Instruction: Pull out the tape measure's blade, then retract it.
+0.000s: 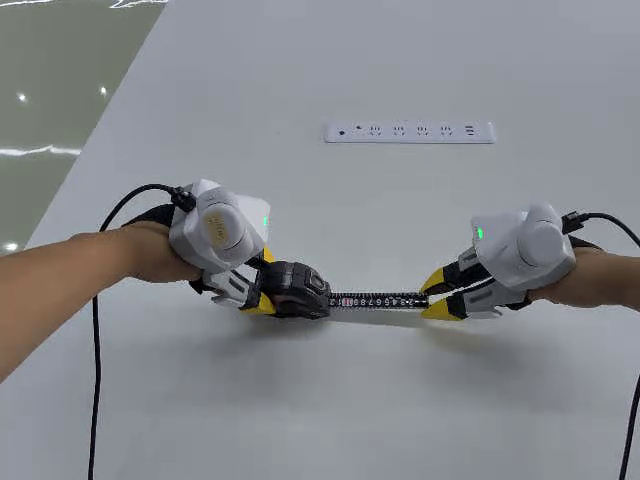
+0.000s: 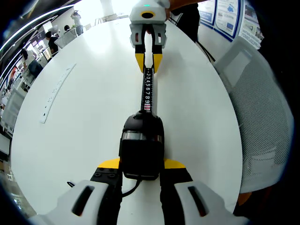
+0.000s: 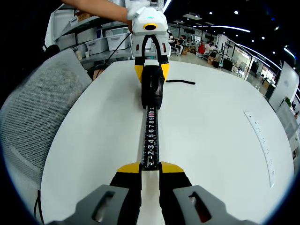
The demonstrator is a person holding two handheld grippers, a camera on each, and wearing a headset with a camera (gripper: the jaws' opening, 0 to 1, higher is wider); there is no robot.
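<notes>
A black tape measure lies on the white table, held at its rear by my left gripper, which is shut on its case. Its black blade with white numbers runs right to my right gripper, whose yellow-tipped jaws are shut on the blade's end. In the right gripper view the blade stretches straight ahead to the case and the left gripper. In the left gripper view the blade leads to the right gripper.
A white power strip lies flat at the far middle of the table. Black cables trail from both grippers. A grey mesh chair stands beside the table; the floor drops off at the table's left edge.
</notes>
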